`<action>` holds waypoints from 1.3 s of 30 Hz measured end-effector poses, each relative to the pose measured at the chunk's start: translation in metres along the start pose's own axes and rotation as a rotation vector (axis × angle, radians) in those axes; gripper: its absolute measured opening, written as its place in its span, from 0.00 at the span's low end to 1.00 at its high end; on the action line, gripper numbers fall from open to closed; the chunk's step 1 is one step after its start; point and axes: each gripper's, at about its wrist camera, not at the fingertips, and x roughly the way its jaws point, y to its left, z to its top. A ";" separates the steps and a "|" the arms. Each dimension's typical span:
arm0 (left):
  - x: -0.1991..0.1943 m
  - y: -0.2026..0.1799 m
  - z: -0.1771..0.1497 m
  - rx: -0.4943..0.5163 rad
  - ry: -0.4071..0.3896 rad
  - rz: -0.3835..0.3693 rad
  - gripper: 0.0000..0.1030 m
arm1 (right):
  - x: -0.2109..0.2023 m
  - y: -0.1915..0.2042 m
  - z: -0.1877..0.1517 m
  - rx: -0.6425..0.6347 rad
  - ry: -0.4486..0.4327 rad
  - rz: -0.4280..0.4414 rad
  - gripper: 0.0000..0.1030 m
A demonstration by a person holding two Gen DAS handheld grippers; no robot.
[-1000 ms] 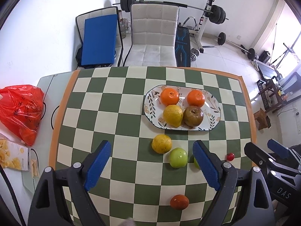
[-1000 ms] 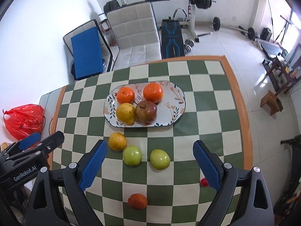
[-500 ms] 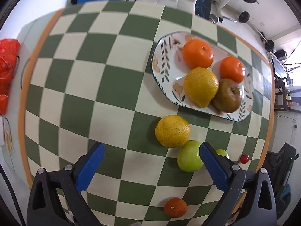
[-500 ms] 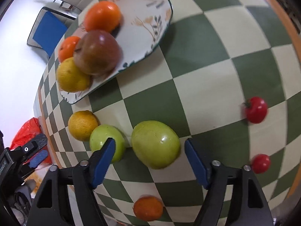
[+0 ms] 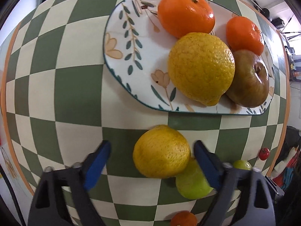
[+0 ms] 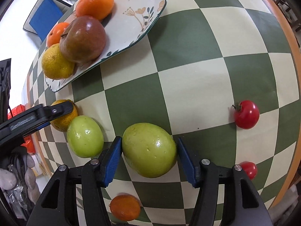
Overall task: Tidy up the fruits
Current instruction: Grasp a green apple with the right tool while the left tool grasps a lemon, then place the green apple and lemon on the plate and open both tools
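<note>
A floral plate (image 5: 122, 43) holds two oranges, a lemon (image 5: 201, 67) and a brown pear (image 5: 250, 81). Just in front of it on the checked cloth lies a yellow citrus (image 5: 161, 151). My left gripper (image 5: 151, 146) is open and straddles it, with a gap at the left pad. A green fruit (image 5: 191, 183) touches the citrus. In the right wrist view my right gripper (image 6: 149, 144) has both blue pads against a larger green fruit (image 6: 149, 149) that rests on the cloth. The smaller green fruit (image 6: 85, 136) lies to its left.
Two cherry tomatoes (image 6: 246, 114) (image 6: 248, 169) lie to the right, near the table's orange edge (image 6: 282, 43). A small orange (image 6: 125, 207) sits close under the right gripper. One finger of the left gripper (image 6: 56, 110) covers part of the yellow citrus (image 6: 64, 124).
Both grippers dropped low toward the table. The left one closed in around the yellow citrus. The right one's fingers narrowed onto the larger green fruit.
</note>
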 end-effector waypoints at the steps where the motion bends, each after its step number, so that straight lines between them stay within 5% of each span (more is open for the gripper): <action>1: 0.002 -0.001 0.000 -0.002 0.000 -0.021 0.62 | 0.001 0.003 0.000 -0.007 0.000 -0.007 0.60; 7: 0.003 -0.008 -0.020 0.021 -0.005 -0.009 0.55 | 0.005 0.008 0.000 -0.005 0.015 -0.001 0.61; 15: 0.005 0.026 -0.073 -0.098 0.007 -0.042 0.55 | 0.003 -0.015 0.013 -0.004 0.030 0.017 0.61; 25: 0.018 0.030 -0.089 -0.112 0.006 -0.038 0.55 | 0.005 0.001 0.014 -0.059 0.015 -0.033 0.59; 29: -0.004 0.030 -0.091 -0.124 -0.024 -0.098 0.55 | -0.011 0.004 0.013 -0.046 -0.013 0.014 0.58; 33: -0.057 0.029 -0.071 -0.120 -0.126 -0.159 0.55 | -0.044 0.013 0.027 -0.040 -0.079 0.079 0.58; 39: -0.096 0.037 0.022 -0.080 -0.206 -0.114 0.55 | -0.077 0.032 0.084 -0.054 -0.171 0.070 0.58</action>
